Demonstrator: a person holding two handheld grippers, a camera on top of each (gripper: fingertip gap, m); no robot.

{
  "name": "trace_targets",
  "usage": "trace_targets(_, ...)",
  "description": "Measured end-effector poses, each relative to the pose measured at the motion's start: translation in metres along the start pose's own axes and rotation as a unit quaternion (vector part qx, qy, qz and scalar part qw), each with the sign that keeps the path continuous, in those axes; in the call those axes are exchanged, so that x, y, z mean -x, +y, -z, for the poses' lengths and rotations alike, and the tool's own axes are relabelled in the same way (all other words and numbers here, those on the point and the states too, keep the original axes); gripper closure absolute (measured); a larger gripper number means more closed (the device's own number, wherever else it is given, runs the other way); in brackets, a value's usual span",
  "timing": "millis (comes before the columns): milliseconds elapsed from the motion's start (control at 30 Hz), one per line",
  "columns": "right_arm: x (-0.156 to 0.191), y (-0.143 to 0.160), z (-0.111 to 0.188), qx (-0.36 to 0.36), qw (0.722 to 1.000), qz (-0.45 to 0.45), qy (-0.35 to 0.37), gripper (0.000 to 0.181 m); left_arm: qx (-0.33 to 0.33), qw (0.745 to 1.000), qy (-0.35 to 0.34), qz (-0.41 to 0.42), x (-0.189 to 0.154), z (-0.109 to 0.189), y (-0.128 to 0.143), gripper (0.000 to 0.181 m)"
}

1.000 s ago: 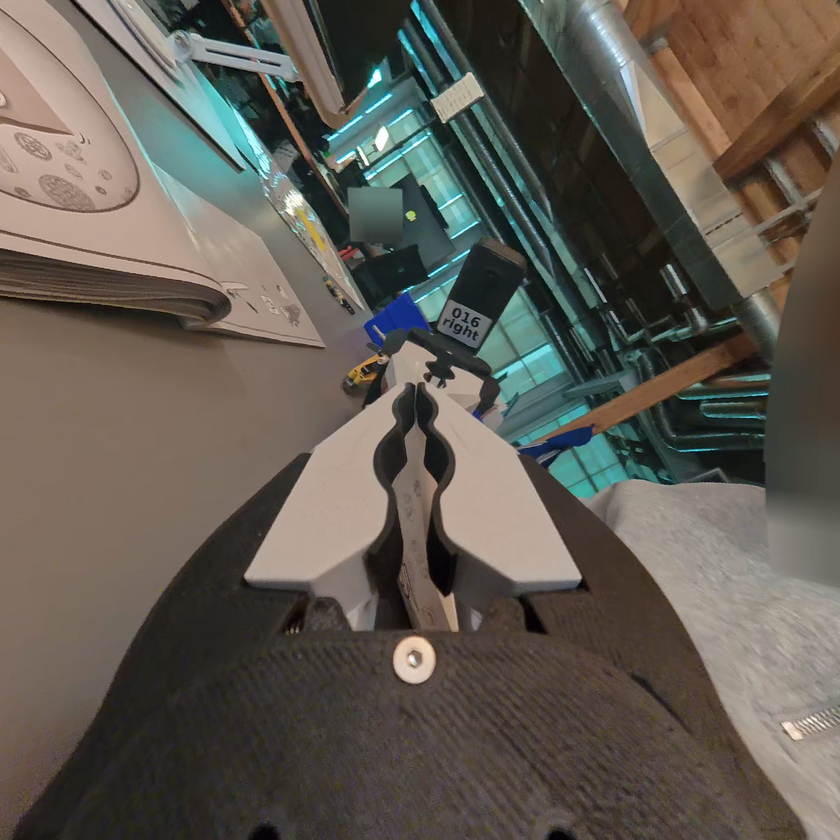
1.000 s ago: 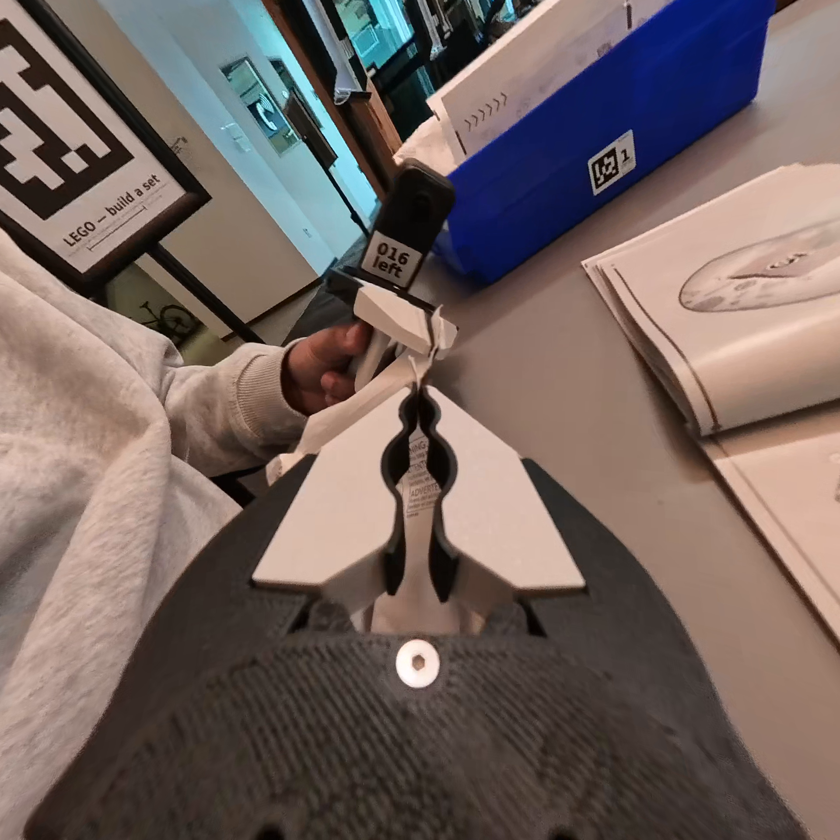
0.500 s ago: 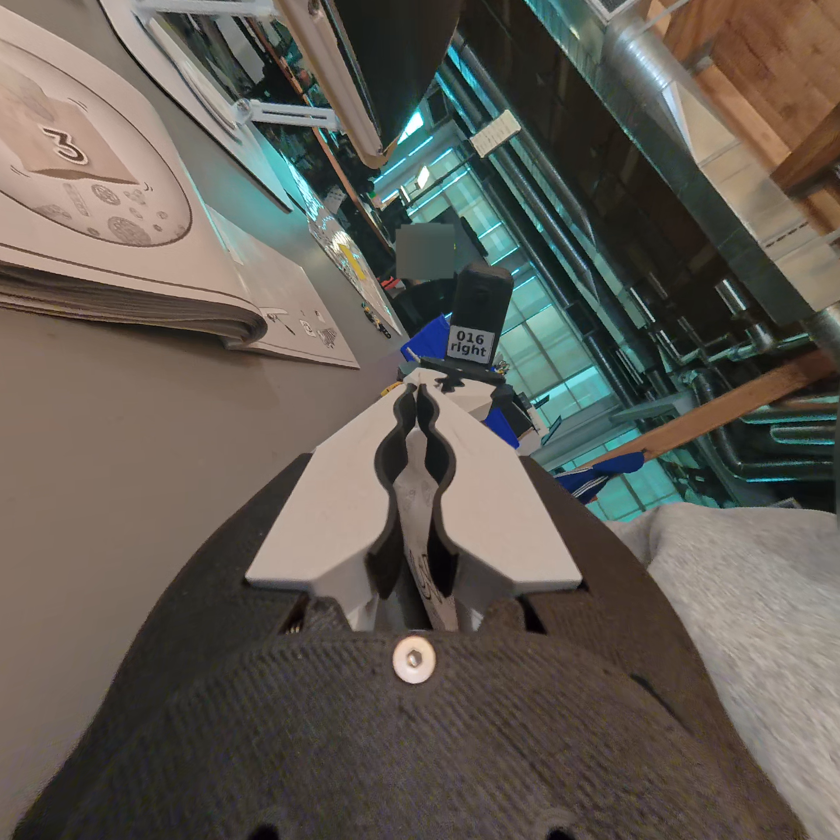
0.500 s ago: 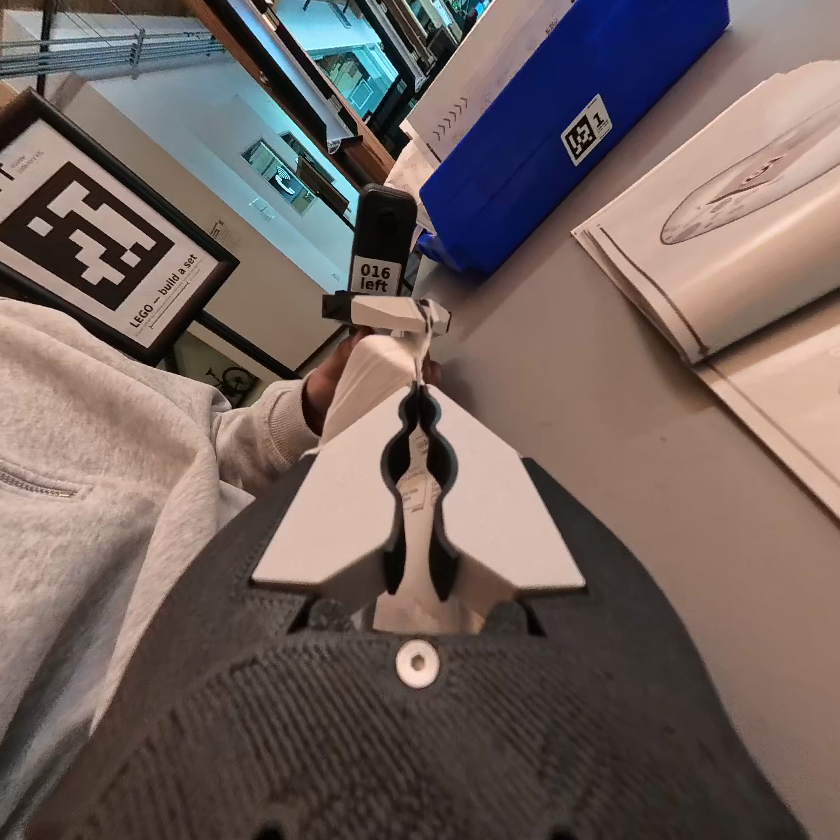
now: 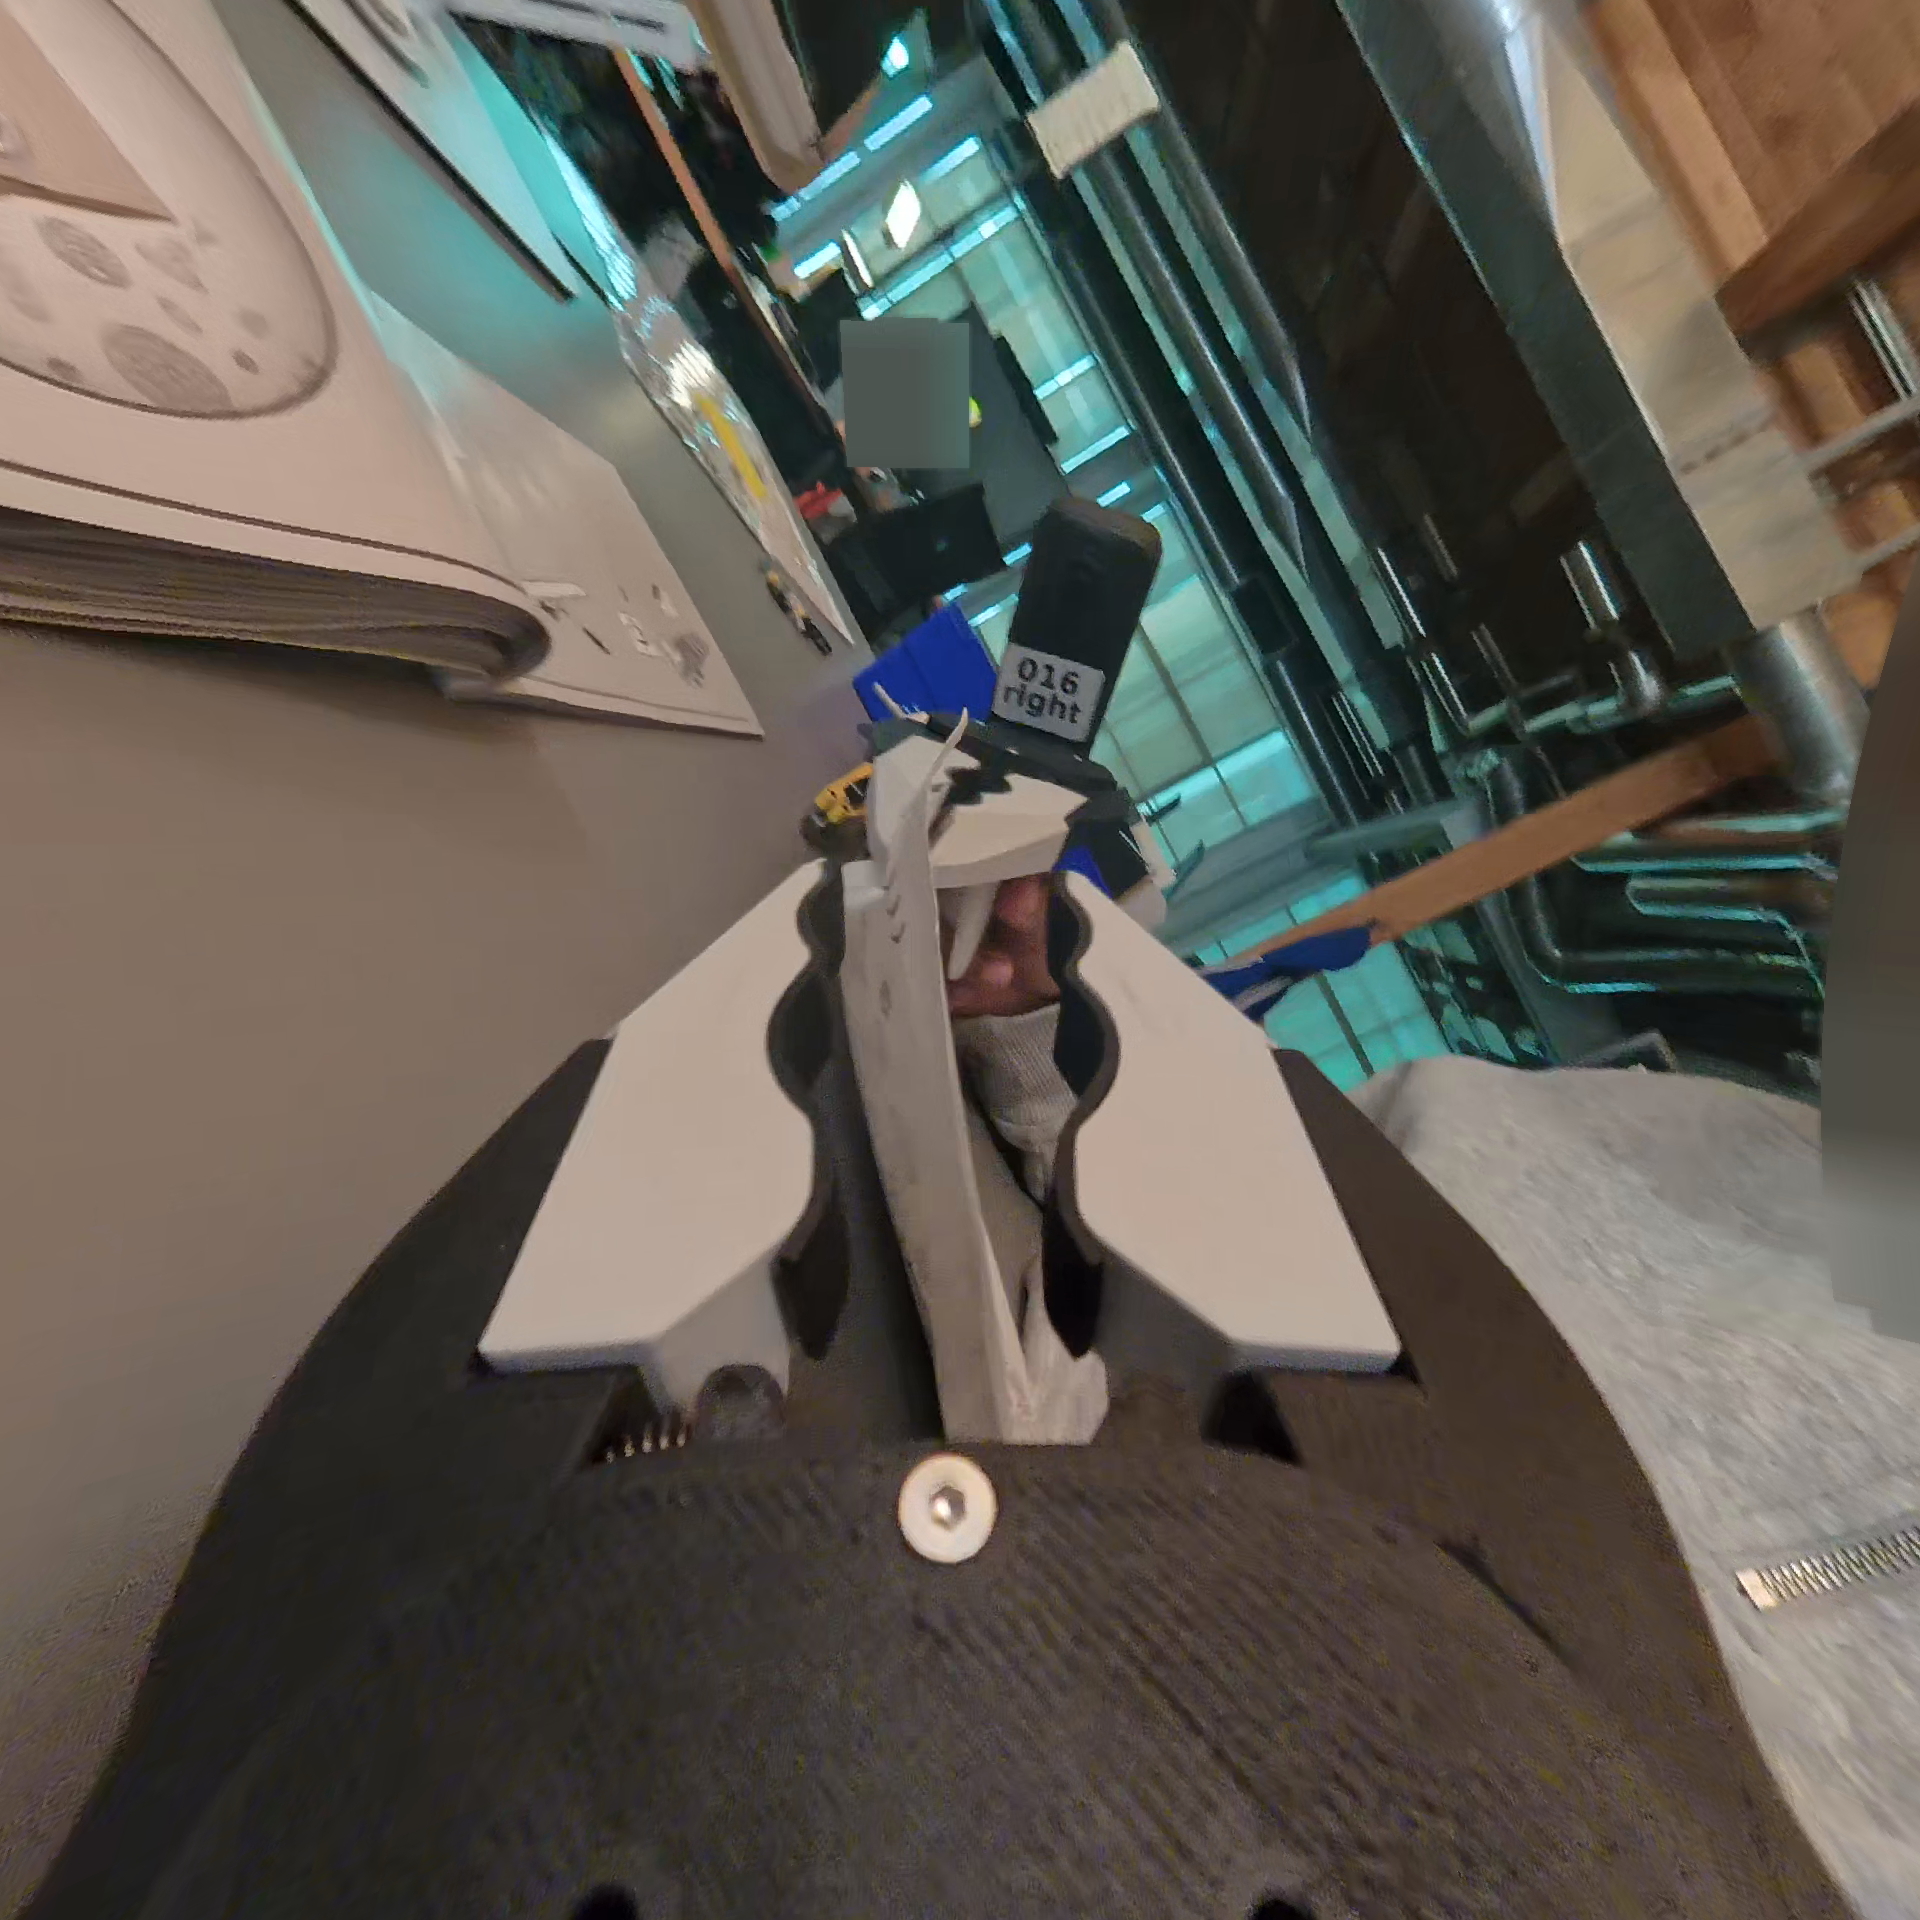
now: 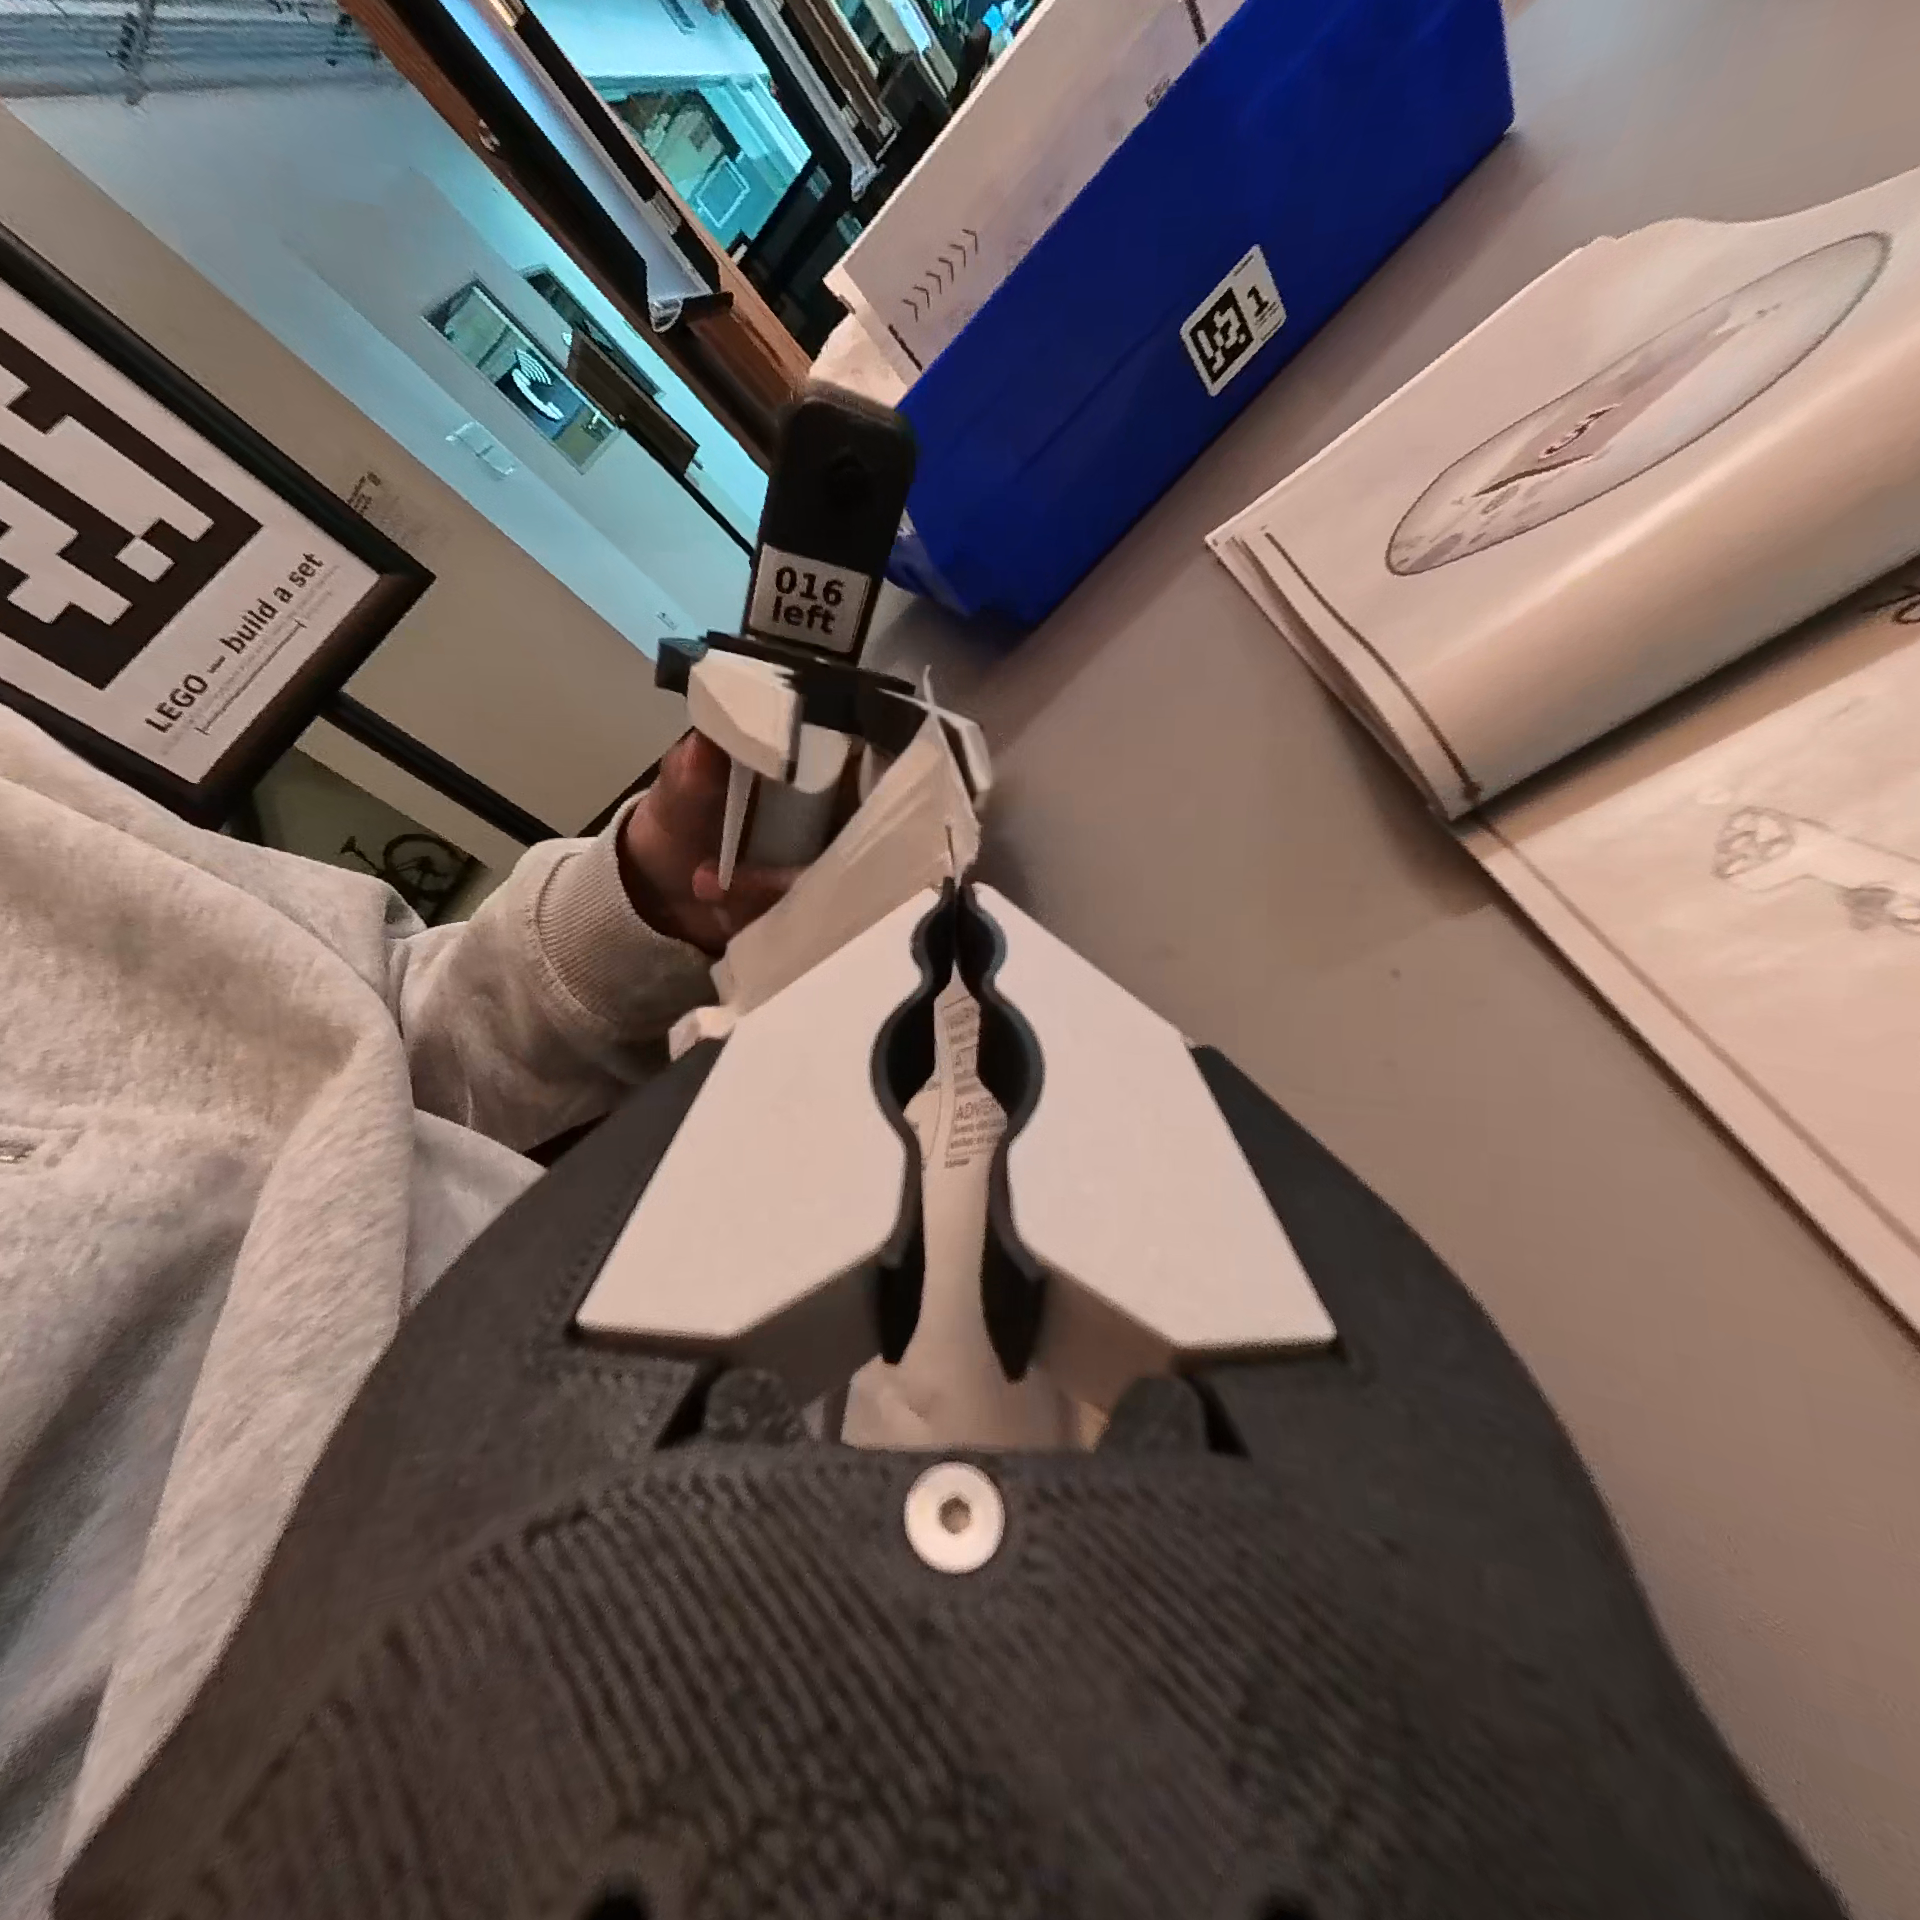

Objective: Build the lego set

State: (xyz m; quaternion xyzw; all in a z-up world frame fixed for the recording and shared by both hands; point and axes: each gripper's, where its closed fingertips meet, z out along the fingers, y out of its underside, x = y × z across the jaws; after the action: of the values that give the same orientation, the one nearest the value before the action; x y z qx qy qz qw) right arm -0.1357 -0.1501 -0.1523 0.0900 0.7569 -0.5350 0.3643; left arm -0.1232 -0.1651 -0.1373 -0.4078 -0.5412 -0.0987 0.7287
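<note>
- Our left gripper (image 5: 943, 914) has its fingers spread well apart; a white paper bag (image 5: 914, 1091) runs up the gap between them, lying against the finger at 9 o'clock and clear of the one at 3 o'clock; we cannot tell whether anything still grips it.
- Our right gripper (image 6: 956, 914) is closed tight, its tips pinching the same paper bag (image 6: 951, 1101), which runs back between the fingers.
- The two grippers face each other above the grey table (image 6: 1299, 935), with the bag between them.
- From the right wrist, an open booklet (image 6: 1610, 644) lies at 2 o'clock; a blue bin (image 6: 1195, 291) stands at 1 o'clock; a grey sleeve (image 6: 208, 1039) fills 9 o'clock.
</note>
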Motion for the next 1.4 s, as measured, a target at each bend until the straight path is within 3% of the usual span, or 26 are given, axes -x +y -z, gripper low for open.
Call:
trace_targets(67, 0.001, 0.002, -0.003, 0.008, 1.0, 0.006, 0.003, 0.181, 0.016, 1.0, -0.003, -0.011, -0.001, -0.003, 0.005, 0.153)
trace_targets(133, 0.003, 0.003, -0.005, 0.011, 1.0, 0.017, 0.004, 0.181, 0.025, 0.999, -0.017, -0.032, 0.001, -0.004, 0.007, 0.179)
trace_targets(300, 0.0, -0.001, -0.008, 0.008, 0.999, 0.033, 0.016, 0.138, 0.034, 0.999, -0.017, -0.036, 0.001, -0.004, 0.009, 0.181)
trace_targets(433, 0.004, 0.009, -0.015, 0.058, 0.996, 0.068, 0.005, 0.141, 0.028, 0.999, 0.001, -0.031, -0.003, -0.003, 0.007, 0.181)
trace_targets(533, 0.003, 0.017, -0.019, 0.102, 0.987, 0.126, 0.019, 0.162, 0.026, 0.999, 0.023, -0.023, -0.007, -0.001, 0.006, 0.181)
trace_targets(633, 0.011, 0.011, -0.02, 0.079, 0.987, 0.14, 0.0, 0.164, 0.019, 0.999, 0.041, -0.011, -0.011, 0.002, 0.003, 0.181)
trace_targets(767, 0.029, 0.002, -0.015, 0.042, 0.992, 0.091, -0.082, 0.161, 0.035, 0.997, 0.065, 0.002, -0.015, 0.001, 0.007, 0.181)
trace_targets(833, 0.027, 0.006, -0.016, 0.056, 0.991, 0.09, -0.084, 0.175, 0.044, 0.996, 0.074, 0.005, -0.017, 0.0, 0.009, 0.181)
trace_targets(1000, 0.029, 0.007, -0.016, 0.071, 0.986, 0.135, -0.074, 0.181, 0.049, 0.996, 0.081, 0.002, -0.02, 0.0, 0.01, 0.181)
trace_targets(1100, 0.031, 0.012, -0.019, 0.084, 0.983, 0.143, -0.073, 0.181, 0.049, 0.997, 0.063, -0.01, -0.016, -0.003, 0.01, 0.174)
trace_targets(1267, 0.03, 0.017, -0.025, 0.088, 0.986, 0.125, -0.061, 0.181, 0.067, 0.996, 0.028, -0.051, -0.009, -0.003, 0.012, 0.181)
trace_targets(1400, 0.024, 0.012, -0.024, 0.054, 0.994, 0.094, -0.03, 0.181, 0.027, 0.996, -0.028, -0.084, 0.001, -0.004, 0.004, 0.181)
